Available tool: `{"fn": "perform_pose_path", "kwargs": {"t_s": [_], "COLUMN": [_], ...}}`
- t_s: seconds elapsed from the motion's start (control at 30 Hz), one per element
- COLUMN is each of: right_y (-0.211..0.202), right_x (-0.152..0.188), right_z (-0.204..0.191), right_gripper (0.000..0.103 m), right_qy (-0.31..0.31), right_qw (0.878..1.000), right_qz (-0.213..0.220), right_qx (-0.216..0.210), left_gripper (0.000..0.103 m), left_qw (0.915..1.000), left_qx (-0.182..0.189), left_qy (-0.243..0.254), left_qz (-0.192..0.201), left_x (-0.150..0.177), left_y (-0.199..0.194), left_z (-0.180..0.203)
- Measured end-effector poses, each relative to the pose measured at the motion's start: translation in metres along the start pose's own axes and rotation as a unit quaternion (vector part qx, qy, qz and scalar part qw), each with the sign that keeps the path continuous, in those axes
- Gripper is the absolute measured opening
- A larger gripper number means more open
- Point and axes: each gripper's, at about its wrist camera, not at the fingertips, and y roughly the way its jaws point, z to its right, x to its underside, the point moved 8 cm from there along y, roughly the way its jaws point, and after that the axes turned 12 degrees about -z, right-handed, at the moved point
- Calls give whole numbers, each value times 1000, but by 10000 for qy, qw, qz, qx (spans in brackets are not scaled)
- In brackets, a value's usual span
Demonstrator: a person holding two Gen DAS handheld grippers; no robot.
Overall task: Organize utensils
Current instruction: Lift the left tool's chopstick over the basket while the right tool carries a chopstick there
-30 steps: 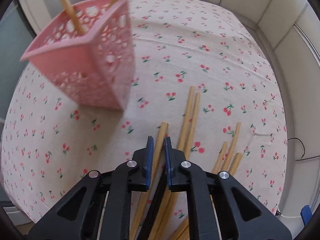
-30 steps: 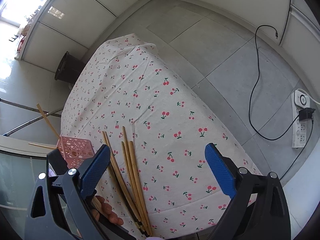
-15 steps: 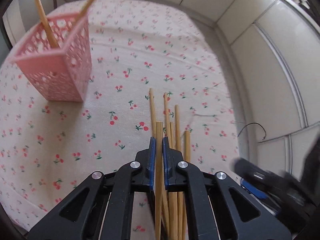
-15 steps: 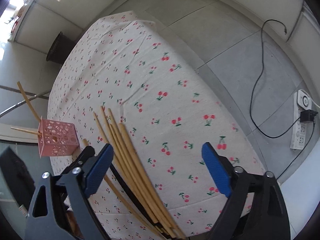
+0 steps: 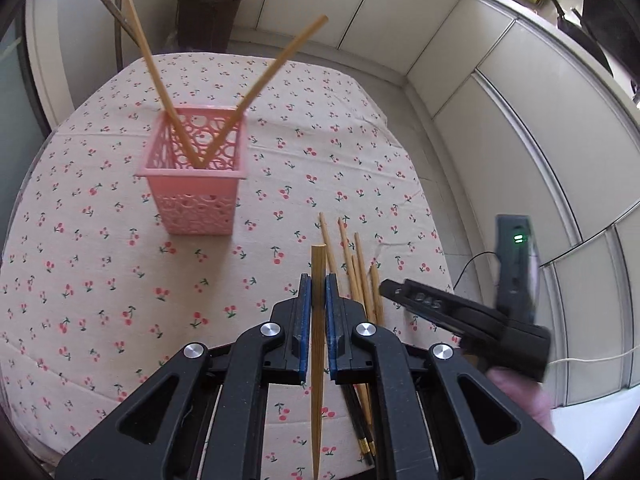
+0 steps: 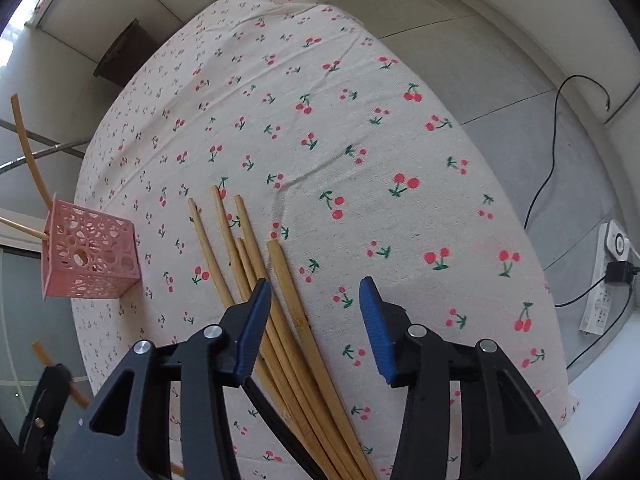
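Meanwhile left gripper point(image 5: 316, 294) pinches a chopstick point(image 5: 318, 344) near the basket point(image 5: 196, 184); right gripper point(image 6: 316, 316) gapes above the pile point(image 6: 260, 280).

My left gripper's point(image 5: 316, 304) black frame hides the middle of the bamboo chopstick point(image 5: 319, 264) it clamps. The loose bundle of bamboo chopsticks point(image 6: 256, 248) runs under my right gripper point(image 6: 316, 320) and off the frame at 6 o'clock. In the pink perforated plastic basket point(image 5: 196, 204), the two leaning chopsticks' point(image 5: 160, 72) lower tips are hidden.
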Motion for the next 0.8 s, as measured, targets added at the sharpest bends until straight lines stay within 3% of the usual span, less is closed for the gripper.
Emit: {"fn": "perform_pose_path", "kwargs": {"t_s": [0.1, 0.27, 0.5, 0.8], "right_y": [5, 9, -24, -137], "right_x": [-1, -4, -1, 32], "right_z": [-5, -14, -5, -13], "right_gripper": [43, 9, 9, 9], "right_qy": [-123, -419, -181, -271], "right_qw": [9995, 9966, 9960, 9824], "right_qz": [97, 273, 765, 1846], "right_qx": [270, 652, 424, -122], "left_gripper": [6, 6, 6, 6], "left_qw": [10000, 9998, 9982, 9931], "left_qx": [45, 93, 336, 465], "left_qy": [-23, 8, 60, 210], "left_qz": [27, 184, 483, 1055], "left_x": [-2, -3, -5, -6], "left_y": [-7, -21, -53, -109], "left_z": [-5, -14, -18, -20]}}
